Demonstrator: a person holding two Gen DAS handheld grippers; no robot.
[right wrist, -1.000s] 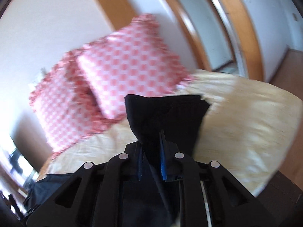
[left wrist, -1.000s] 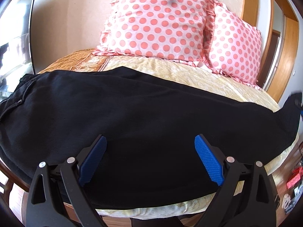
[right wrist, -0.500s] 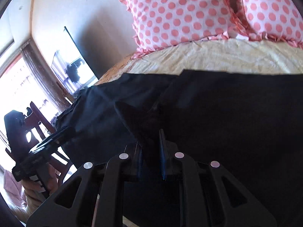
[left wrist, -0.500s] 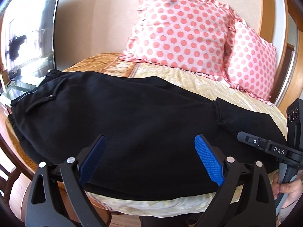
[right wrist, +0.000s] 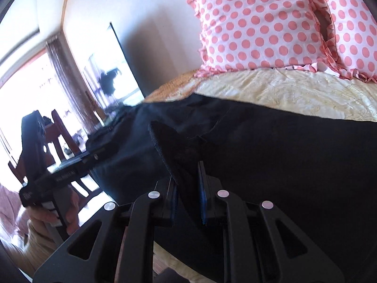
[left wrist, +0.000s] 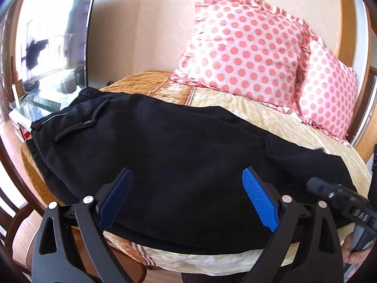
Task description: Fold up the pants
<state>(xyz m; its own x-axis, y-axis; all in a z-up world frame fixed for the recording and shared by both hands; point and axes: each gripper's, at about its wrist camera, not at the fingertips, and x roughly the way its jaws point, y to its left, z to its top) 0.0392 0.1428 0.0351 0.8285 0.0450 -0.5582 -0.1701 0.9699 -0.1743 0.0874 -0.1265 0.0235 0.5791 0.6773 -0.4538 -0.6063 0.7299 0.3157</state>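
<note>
Black pants (left wrist: 179, 151) lie across the front of the bed, waistband at the left, the leg end folded over on top at the right. My left gripper (left wrist: 188, 186) is open and empty, just above the pants near the bed's front edge. My right gripper (right wrist: 187, 184) is shut on the leg end of the pants (right wrist: 174, 151) and holds it over the rest of the pants (right wrist: 294, 155). The right gripper's body shows at the right edge of the left wrist view (left wrist: 339, 198). The left gripper's body shows at the left of the right wrist view (right wrist: 61, 172).
The bed has a cream and gold cover (left wrist: 271, 113). Two pink polka-dot pillows (left wrist: 247, 54) lean on the wall behind. A dark TV screen (left wrist: 54, 44) on a glass stand is at the left. A wooden chair (right wrist: 63, 141) stands off the bed's left end.
My right gripper has carried the leg end leftward over the pants, folding them shorter. My left gripper has moved leftward along the bed's front edge, still open.
</note>
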